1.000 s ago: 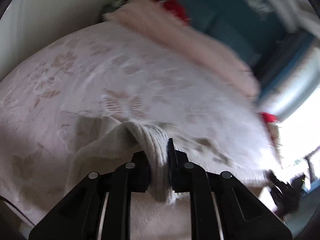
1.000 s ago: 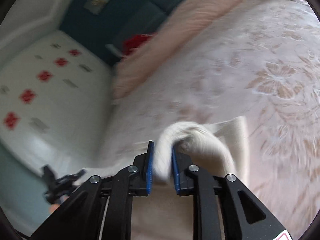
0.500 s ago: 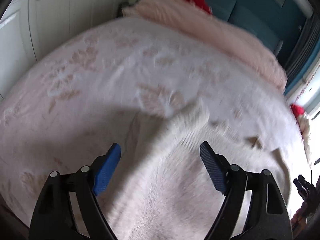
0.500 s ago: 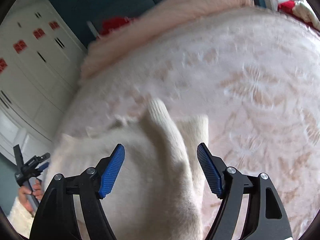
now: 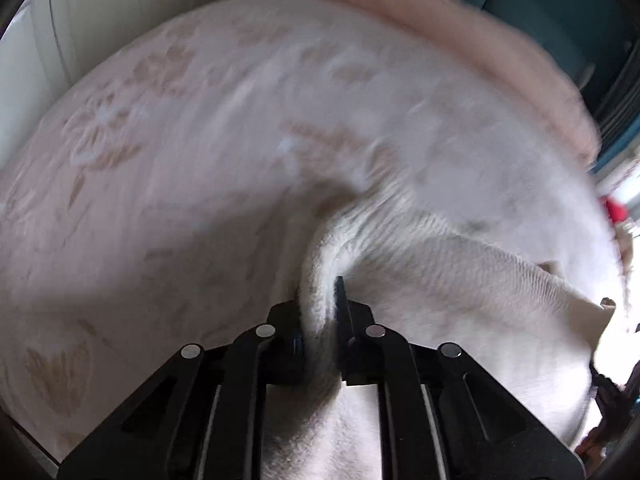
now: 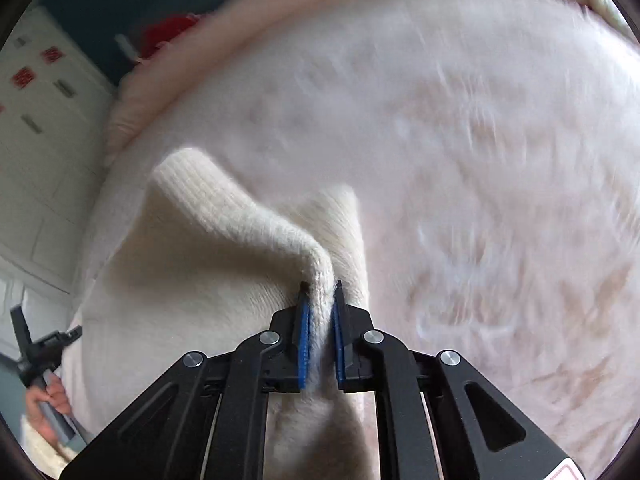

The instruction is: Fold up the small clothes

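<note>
Knitwear sits pinched in both sets of jaws: my left gripper has just closed onto a bunched ridge of the cream sweater, and my right gripper has just closed onto another ridge of the same sweater, its blue pads pressing the knit from either side. The sweater lies spread on the bed, over a pale floral bedspread, with a pink blanket along the far edge.

To fold well, I judge I should lift both pinches together at an even height, keep the knit taut between them, carry it over in one arc and lay it flat before letting go; uneven hands would skew the crease.

Count: one sweater, two grippers, one pink blanket. In the right view, a hand holds the other gripper's handle.
</note>
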{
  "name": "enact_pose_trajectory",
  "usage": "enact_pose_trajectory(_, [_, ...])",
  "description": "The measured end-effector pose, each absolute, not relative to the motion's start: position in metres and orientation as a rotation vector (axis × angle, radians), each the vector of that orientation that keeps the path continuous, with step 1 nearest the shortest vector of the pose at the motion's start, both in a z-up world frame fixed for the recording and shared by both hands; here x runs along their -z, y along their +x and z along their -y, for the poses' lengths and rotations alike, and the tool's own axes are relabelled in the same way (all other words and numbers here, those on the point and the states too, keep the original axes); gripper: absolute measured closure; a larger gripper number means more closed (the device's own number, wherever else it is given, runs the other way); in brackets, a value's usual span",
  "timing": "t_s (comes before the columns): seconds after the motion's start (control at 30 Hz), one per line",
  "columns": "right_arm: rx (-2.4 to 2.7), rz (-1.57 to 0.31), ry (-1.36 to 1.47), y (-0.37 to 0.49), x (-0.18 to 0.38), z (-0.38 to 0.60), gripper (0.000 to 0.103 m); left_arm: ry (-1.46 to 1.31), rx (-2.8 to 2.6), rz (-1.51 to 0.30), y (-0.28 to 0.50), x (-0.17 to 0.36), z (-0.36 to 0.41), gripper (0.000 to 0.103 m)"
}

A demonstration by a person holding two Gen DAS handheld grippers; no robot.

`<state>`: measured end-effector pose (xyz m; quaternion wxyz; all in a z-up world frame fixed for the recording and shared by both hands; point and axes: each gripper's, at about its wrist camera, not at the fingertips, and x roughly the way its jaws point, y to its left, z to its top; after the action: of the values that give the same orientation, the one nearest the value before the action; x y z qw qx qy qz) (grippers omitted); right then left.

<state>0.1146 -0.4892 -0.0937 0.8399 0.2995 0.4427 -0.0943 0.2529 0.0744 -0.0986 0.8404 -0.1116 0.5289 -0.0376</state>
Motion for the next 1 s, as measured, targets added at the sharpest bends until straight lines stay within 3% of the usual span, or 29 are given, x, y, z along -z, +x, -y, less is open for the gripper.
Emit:
enact_pose_trajectory(0.13, [0.292, -0.803, 0.509, 0.096, 0.045, 0.476, 0.081, -0.284, 0.088, -0.966, 0.227, 0.056, -0.082, 0.082])
enact_pose_trajectory(0.23, [0.206, -0.747, 0.461, 0.104, 0.017, 0.455, 0.082, -0.236, 0.130, -0.870, 0.213, 0.026, -0.063, 0.074])
enact_pose_trajectory(0.33, [0.069, -0.833, 0.382, 0.140, 0.023, 0.413, 0.082, -0.187, 0.215, -0.910, 0.220, 0.031, -0.025, 0.068])
enact_pose_trajectory(0.47, [0.072, -0.971, 0.271, 0.186, 0.072, 0.398, 0.088, -0.072, 0.192, -0.991, 0.233, 0.075, 0.014, 0.063])
enact_pose_trajectory(0.53, [0.131, -0.985, 0.300, 0.195, 0.088, 0.427, 0.102, -0.049, 0.169, -1.027, 0.238, 0.095, 0.015, 0.063])
enact_pose_trajectory(0.7, [0.199, -0.987, 0.408, 0.192, 0.089, 0.464, 0.103, -0.051, 0.241, -0.927, 0.234, 0.114, 0.004, 0.056])
enact_pose_trajectory(0.83, [0.157, -0.855, 0.320, 0.159, 0.067, 0.433, 0.073, -0.042, 0.276, -0.878, 0.228, 0.115, 0.005, 0.047])
enact_pose_trajectory(0.87, [0.173, -0.861, 0.275, 0.155, 0.072, 0.427, 0.054, -0.073, 0.295, -0.877, 0.230, 0.114, 0.001, 0.047])
enact_pose_trajectory(0.93, [0.196, -0.950, 0.238, 0.150, 0.099, 0.425, 0.056, -0.162, 0.323, -0.882, 0.227, 0.103, -0.013, 0.047])
enact_pose_trajectory(1.0, [0.196, -0.904, 0.283, 0.132, 0.087, 0.428, 0.057, -0.192, 0.299, -0.873, 0.214, 0.084, -0.026, 0.045])
